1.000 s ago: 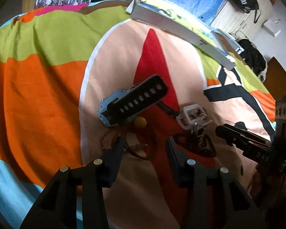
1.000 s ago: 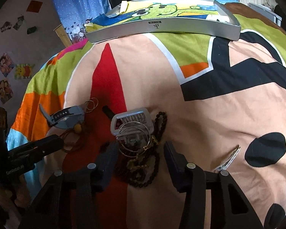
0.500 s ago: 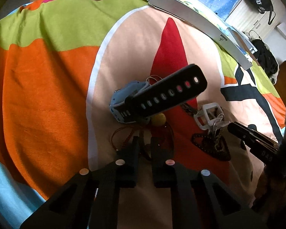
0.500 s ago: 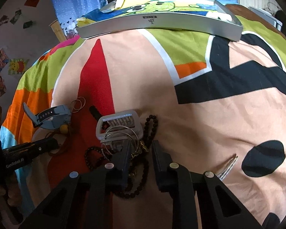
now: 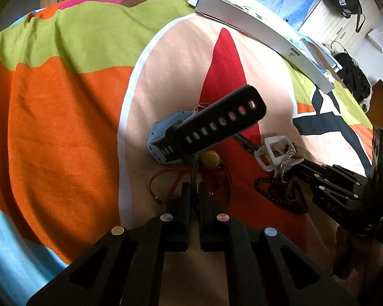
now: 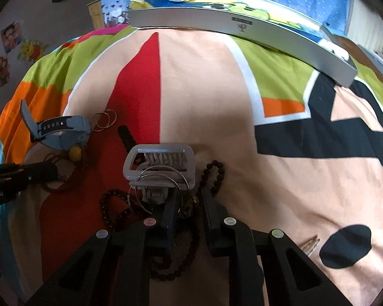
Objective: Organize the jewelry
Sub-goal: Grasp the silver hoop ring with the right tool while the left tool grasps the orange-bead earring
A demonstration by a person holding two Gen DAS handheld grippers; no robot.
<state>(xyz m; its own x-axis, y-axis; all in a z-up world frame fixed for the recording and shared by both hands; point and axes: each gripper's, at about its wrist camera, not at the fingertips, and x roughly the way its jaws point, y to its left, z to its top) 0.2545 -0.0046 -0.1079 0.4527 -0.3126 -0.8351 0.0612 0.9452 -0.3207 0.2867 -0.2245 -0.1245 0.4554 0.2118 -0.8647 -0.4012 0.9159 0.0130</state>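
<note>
On the colourful bedspread, my left gripper (image 5: 194,188) is shut on the thin brown cord (image 5: 194,176) of a necklace with a yellow bead (image 5: 210,158), just below a blue-grey watch (image 5: 163,137) whose black strap sticks up. My right gripper (image 6: 187,202) is closed down on a dark bead bracelet (image 6: 214,176) with a gold charm, tangled with silver hoop earrings (image 6: 160,178) in front of a white hair claw (image 6: 160,163). Each gripper shows at the edge of the other's view.
A long silver box (image 6: 242,28) lies across the far side of the bed. Thin gold rings (image 6: 104,119) sit beside the watch (image 6: 61,130), and a metal hair clip (image 6: 311,244) lies to the right. Furniture and bags stand beyond the bed.
Both grippers went from wide open to closed: the left onto the necklace cord, the right onto the bead bracelet. The left one also moved nearer the watch.
</note>
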